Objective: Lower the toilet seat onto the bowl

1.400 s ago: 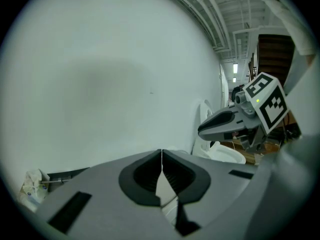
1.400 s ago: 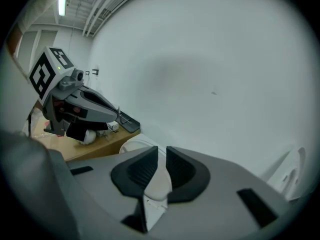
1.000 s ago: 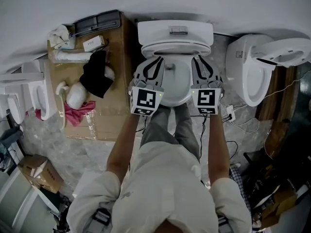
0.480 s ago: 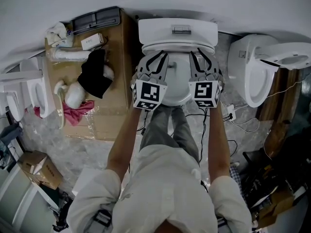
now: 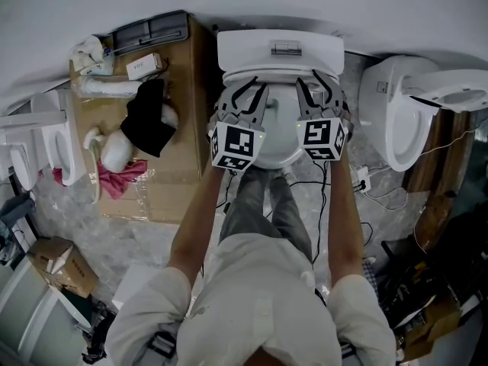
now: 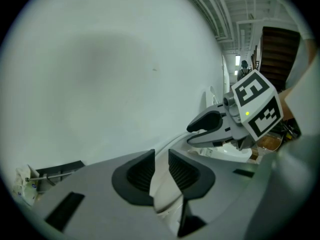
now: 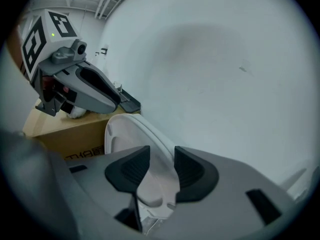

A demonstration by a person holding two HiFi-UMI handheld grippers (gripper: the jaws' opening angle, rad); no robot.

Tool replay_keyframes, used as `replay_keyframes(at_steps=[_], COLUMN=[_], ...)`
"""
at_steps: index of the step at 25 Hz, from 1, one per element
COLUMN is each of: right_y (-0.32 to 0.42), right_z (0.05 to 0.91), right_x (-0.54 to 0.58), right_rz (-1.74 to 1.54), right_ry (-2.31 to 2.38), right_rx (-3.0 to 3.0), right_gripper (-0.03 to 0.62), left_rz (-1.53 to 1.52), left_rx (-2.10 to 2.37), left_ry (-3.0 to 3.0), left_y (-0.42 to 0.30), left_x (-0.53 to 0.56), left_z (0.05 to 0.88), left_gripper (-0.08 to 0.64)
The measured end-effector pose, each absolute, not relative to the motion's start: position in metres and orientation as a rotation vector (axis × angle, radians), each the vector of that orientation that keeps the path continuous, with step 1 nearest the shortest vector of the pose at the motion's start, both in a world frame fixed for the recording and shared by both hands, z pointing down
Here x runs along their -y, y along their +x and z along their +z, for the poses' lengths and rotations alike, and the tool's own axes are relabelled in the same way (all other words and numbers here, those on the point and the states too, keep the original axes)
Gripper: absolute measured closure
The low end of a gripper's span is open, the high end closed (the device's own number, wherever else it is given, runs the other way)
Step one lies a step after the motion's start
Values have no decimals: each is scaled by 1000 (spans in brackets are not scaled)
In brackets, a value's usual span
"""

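A white toilet (image 5: 279,132) with its tank (image 5: 278,48) stands against the wall, straight ahead of the person. Its seat (image 7: 125,134) is raised and tilted, with one side rim (image 6: 162,186) running up between the left pads. My left gripper (image 5: 250,90) (image 6: 161,166) is at the seat's left side and its jaws are opening. My right gripper (image 5: 314,84) (image 7: 159,166) straddles the right rim, its jaws also opening, with slack beside the pads. Each gripper shows in the other's view: the right gripper (image 6: 210,126) and the left gripper (image 7: 90,91).
Left of the toilet is a cardboard box (image 5: 164,181) with a black cloth (image 5: 149,117) and white fittings on it. A second toilet (image 5: 404,113) stands at the right, with cables (image 5: 366,185) on the floor between. More white fixtures (image 5: 46,147) line the far left.
Both grippers have moved away from the person toward the tank, by about the same amount. Their jaws have spread apart.
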State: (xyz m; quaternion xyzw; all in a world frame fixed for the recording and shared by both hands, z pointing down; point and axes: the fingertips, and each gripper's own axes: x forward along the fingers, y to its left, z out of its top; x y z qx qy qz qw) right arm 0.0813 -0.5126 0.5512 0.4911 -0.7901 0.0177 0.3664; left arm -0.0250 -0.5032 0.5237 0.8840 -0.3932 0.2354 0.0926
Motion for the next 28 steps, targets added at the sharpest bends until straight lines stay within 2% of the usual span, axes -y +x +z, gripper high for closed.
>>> replay_keyframes(at_steps=[7,11,28], right_y=[84,85,80], right_z=[549,546,549], right_x=[508,496,418], right_rz=[36,33,30], right_ry=[1334,1357,1327], right_rx=[2044,2048,2116], right_gripper=[451,476,471], left_rz=[711,758,878], left_rx=[1184,1162,1165], left_ry=[2615,2620,2625], left_y=[-25,-22,-13], left_x=[502,493,426], left_z=[529,535,545], left_gripper=[457,419,396])
